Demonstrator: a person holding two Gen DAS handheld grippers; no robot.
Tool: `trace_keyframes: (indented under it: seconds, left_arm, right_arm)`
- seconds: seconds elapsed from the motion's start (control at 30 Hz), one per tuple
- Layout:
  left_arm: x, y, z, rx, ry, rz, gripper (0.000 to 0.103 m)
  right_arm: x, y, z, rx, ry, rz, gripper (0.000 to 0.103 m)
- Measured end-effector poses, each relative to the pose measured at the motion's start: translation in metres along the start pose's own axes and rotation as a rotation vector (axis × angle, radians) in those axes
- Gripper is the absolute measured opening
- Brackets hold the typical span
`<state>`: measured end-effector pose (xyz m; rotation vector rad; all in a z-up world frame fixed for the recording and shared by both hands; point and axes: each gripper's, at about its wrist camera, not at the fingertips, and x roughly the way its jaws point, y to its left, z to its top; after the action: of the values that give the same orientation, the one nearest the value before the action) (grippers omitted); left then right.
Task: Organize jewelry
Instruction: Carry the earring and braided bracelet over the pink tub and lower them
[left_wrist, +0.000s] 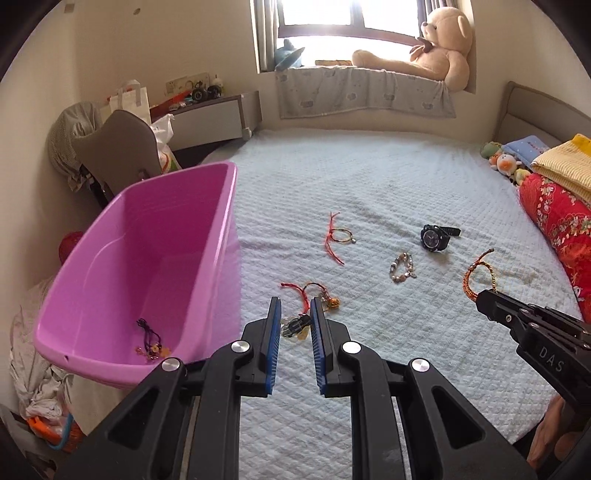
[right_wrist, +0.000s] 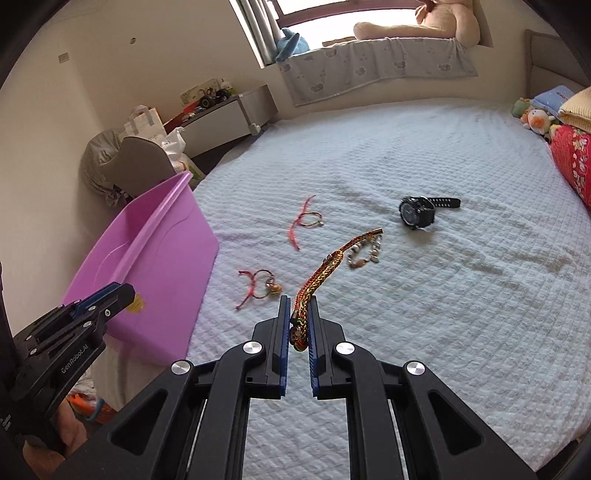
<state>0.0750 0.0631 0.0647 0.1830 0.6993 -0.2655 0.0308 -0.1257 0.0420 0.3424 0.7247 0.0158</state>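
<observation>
While the pink bin (left_wrist: 147, 266) sits at the edge of the bed (left_wrist: 388, 177), both tools hang above the quilted cover with something between their pads.

Left tool (left_wrist: 295, 312): jaws drawn close but not fully together, clamped on a small dark clip-like piece with pale yellowish bits (left_wrist: 295, 326); too small to tell exactly what it is. In the right wrist view the same tool (right_wrist: 127, 291) is just beside the bin's near wall, a yellow bit showing at its tip.

Right tool (right_wrist: 298, 312): jaws together, pinching a braided red-and-gold bracelet (right_wrist: 321, 277). The braid rises from the pads and hangs clear of the bed. From the left wrist view it (left_wrist: 476, 275) loops up from the right tool's tip (left_wrist: 484, 297), well apart from the bin.

Inside the bin: one dark-corded bracelet with small charms (left_wrist: 151, 341) on the floor at the near end.

Loose on the bed, outward from the bin:
- red cord bracelet with a gold bell (left_wrist: 314, 295), nearest the bin
- thin red cord with a small ring bracelet (left_wrist: 338, 236), farther up the bed
- beaded bracelet (left_wrist: 402, 267), farther from the bin
- black wristwatch (left_wrist: 436, 236), farthest from the bin, strap laid out

A large teddy bear (left_wrist: 439, 48) rests on the window ledge beyond the bed.
</observation>
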Motion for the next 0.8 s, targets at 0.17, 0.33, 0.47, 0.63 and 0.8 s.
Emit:
trace_keyframes:
  seconds: [0.17,0.33,0.47,0.63,0.8]
  left_arm:
    - [-0.017,0.038,0.010,-0.012,-0.030,0.031,0.016]
    - [-0.029,0.074,0.017,-0.012,-0.063,0.084,0.016]
    - [-0.031,0.105,0.020,-0.028,-0.076,0.115,0.016]
    - [-0.020,0.142,0.017,-0.054,-0.055,0.147,0.016]
    - [-0.001,0.172,0.009,-0.076,-0.007,0.170,0.016]
  right_arm:
    - [0.001,0.046,0.012,-0.059,-0.019,0.050,0.009]
    - [0.011,0.094,0.019,-0.119,-0.019,0.110,0.009]
    - [0.022,0.132,0.024,-0.166,-0.015,0.158,0.009]
    - [0.043,0.172,0.024,-0.202,0.015,0.203,0.009]
    - [0.063,0.203,0.023,-0.230,0.048,0.234,0.009]
